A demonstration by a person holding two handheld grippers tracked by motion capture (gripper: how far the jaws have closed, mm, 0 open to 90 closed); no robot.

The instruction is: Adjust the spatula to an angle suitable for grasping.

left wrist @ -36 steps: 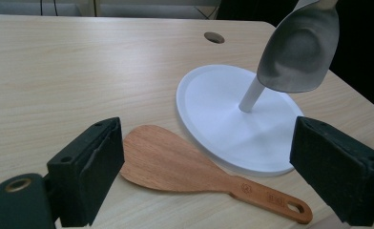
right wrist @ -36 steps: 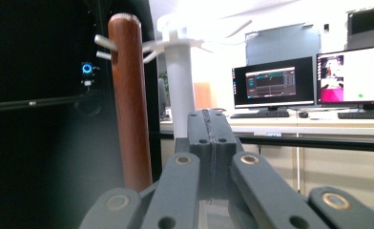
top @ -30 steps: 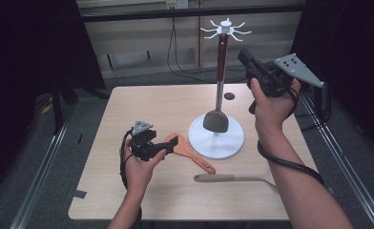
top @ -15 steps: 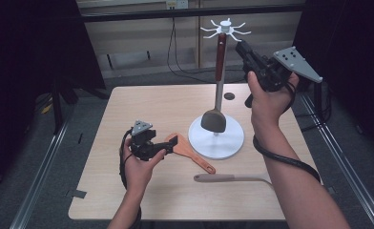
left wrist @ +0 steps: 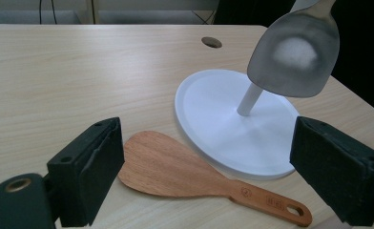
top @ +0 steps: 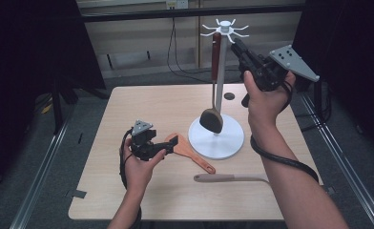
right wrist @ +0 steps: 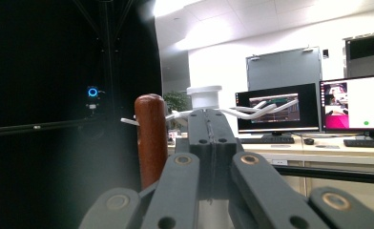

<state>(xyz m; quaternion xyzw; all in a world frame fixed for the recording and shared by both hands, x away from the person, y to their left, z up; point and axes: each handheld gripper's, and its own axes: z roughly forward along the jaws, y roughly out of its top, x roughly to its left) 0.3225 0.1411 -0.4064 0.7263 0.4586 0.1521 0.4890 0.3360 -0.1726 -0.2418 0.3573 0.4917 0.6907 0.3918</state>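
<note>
Left gripper [top: 172,141]: I hold it low over the table [top: 142,107], near its front left, aimed at the stand base. My jaws are wide apart with nothing between them.
Right gripper [top: 236,45]: I hold it raised beside the top of the stand [top: 221,81], just under the white hooks [top: 225,27]. In the right gripper view my jaws are pressed together with nothing between them.
Ladle [top: 213,90]: hangs from a hook by its red-brown handle, just beside the right jaws but not gripped. Its dark bowl hangs just above the white base [left wrist: 223,124].
Wooden spatula [left wrist: 185,174]: lies flat on the table, straight ahead of the left jaws, its blade close to the base rim and its handle pointing away to the front.
Grey spatula [top: 230,178]: lies flat on the table in front of the base, near the table's front edge, apart from both grippers.
</note>
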